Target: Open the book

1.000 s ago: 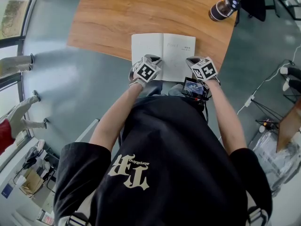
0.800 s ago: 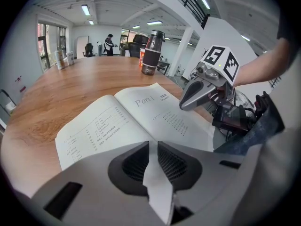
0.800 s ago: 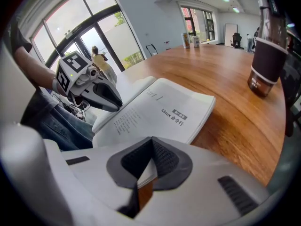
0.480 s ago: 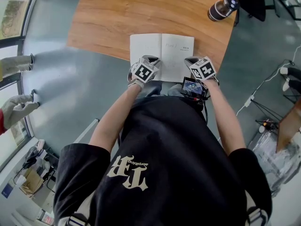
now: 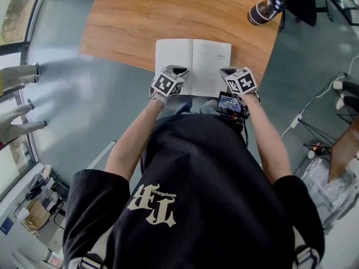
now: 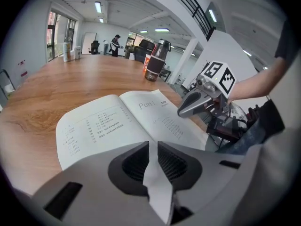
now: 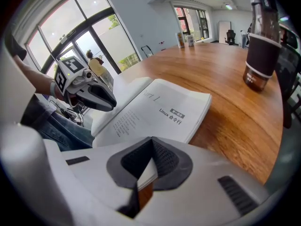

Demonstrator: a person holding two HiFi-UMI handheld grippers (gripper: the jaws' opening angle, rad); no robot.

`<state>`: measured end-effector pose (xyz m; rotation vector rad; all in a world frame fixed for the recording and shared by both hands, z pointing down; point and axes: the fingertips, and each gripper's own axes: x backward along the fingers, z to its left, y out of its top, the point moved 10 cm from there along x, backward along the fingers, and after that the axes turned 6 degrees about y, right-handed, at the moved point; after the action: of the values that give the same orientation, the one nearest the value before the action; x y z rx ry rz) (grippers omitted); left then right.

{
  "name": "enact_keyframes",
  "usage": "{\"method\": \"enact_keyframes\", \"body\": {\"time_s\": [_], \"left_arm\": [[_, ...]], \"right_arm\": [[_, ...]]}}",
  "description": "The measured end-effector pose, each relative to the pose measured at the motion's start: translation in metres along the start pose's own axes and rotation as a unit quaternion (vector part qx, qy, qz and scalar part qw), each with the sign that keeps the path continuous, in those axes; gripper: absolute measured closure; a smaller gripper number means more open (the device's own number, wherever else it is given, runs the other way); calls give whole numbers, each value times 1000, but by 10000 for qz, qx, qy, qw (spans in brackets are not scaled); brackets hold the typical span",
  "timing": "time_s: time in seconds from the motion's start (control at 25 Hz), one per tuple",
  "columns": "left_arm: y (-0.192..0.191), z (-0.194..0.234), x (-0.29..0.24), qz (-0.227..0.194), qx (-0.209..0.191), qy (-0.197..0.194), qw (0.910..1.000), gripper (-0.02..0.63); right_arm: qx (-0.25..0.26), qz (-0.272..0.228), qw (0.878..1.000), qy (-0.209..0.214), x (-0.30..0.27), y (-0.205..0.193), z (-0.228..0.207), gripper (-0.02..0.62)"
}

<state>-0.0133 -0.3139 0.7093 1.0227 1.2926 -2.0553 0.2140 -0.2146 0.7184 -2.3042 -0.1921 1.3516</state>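
Book (image 5: 193, 60) open flat on wooden surface (image 5: 168, 15).
Left claw (image 6: 153, 147) clamped on left page edge; right claw (image 7: 150, 147) clamped on right pages.

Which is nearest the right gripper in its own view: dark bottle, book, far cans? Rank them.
1. book, clamped in the right gripper.
2. dark bottle, standing to the right.
3. far cans, at the table's far end.

We see the wooden bench (image 5: 140, 15) carrying an open book (image 5: 192, 58) at its near edge, a dark bottle (image 5: 265, 9) well apart, and possibly two cans (image 6: 69, 52) far off.
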Motion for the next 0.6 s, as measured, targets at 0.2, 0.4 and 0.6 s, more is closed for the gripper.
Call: {"method": "enact_keyframes", "body": {"time_s": [0.2, 0.4, 0.6], "left_arm": [[5, -7, 33, -611, 112, -3, 9981, 567], [15, -23, 68, -1258, 209, 33, 9918, 598], [28, -47, 104, -1843, 382, 49, 9821, 598]], "right_arm": [[175, -386, 9987, -275, 20, 4, 3, 607], [330, -910, 9944, -423, 59, 7, 11, 607], [305, -1707, 9837, -482, 108, 9, 24, 607]]}}
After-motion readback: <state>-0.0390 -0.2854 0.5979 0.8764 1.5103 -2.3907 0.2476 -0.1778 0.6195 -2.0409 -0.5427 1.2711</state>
